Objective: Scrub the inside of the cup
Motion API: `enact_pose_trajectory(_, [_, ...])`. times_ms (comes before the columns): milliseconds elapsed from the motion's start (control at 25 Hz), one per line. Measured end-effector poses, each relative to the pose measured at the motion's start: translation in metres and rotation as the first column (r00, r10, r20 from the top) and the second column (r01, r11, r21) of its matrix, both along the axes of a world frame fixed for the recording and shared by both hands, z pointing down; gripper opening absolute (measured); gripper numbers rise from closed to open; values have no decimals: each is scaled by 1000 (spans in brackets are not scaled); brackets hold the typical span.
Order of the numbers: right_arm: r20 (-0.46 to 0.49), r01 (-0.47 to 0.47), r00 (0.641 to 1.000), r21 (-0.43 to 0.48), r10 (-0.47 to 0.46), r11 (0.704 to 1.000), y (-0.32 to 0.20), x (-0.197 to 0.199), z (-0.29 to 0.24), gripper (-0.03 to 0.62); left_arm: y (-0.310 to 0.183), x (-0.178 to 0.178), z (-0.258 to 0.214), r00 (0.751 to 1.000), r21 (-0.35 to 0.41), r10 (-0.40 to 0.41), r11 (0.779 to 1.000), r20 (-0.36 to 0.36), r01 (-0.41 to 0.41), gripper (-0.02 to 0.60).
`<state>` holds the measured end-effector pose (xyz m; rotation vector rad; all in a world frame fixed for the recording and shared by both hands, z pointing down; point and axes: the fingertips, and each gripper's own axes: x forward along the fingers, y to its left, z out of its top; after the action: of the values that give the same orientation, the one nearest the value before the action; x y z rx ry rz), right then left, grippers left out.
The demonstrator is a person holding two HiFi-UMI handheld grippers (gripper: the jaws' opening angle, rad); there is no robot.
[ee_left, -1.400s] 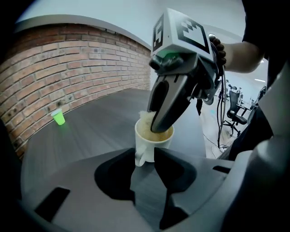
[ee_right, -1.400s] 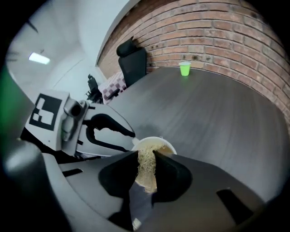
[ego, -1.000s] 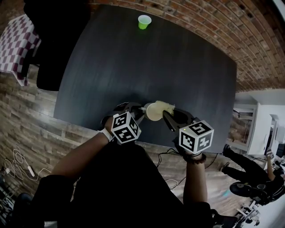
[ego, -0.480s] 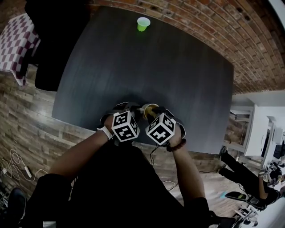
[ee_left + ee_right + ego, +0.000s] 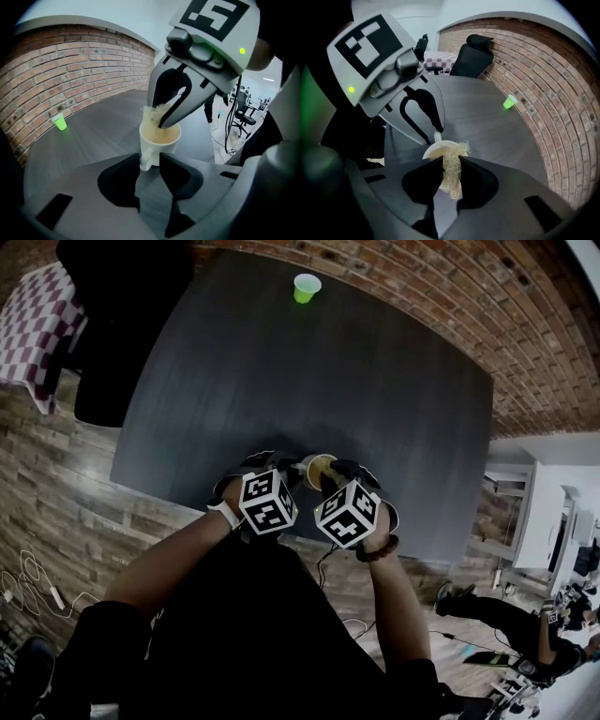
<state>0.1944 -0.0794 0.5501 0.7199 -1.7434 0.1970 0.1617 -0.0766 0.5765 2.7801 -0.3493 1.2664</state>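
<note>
Room: a brick wall (image 5: 422, 282) curves behind a dark table (image 5: 281, 371), which is matte and flat with a faint wood grain.
Cup: the cup (image 5: 157, 140) is at the table's near edge, right in front of the person and between both tools. I cannot tell whether its base rests on the table or is lifted.
Cup make: pale cream and smooth, probably glazed, so likely slippery. It has a round, straight wall, a thin rim and a loop handle on the side.
Scrubber: the scrubber (image 5: 451, 173) is a straw-coloured wad of coarse, tangled fibres, loofah-like and springy. One end reaches over the rim into the cup's mouth.
Right tool: the right tool (image 5: 451, 177) is clenched on the scrubber's middle and comes at the cup from above.
Left tool: the left tool (image 5: 150, 164) is clamped on the cup's handle and steadies it.
Doing it well: the handle grip probably needs to stay firm, since sideways rubbing could twist the cup. Pushing the fibres deeper and sweeping them round the wall and down to the bottom would do more than dabbing at the rim. The hard jaw tips should stay off the glaze.
Further off: a green cup (image 5: 304, 286) stands at the far edge, well apart. A black chair (image 5: 103, 334) and a checked cloth (image 5: 33, 329) are beyond the table's left corner.
</note>
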Motion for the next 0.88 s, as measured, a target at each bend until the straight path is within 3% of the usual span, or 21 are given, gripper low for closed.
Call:
enact_pose_trajectory(240, [70,-80,995,171,69,982,-1,16,-71,91,1,1,1,1000,-6,1,1000,-1,-1,141])
enact_pose_trajectory(360, [119,-135,987,206,112,969,0,23,-99,91,1,1,1,1000,-7,3,1000,0,-3,141])
enact_pose_trajectory(560, [132,-112,986,75,101,991,13,8,-66,91,2,1,0,1000,-10,-1,1000,-1,1,141])
enact_pose_trajectory(880, [-4,-116,993,-74,116,990,2,0,24,91,5,-1,0,1000,-8,0,1000,3,0,141])
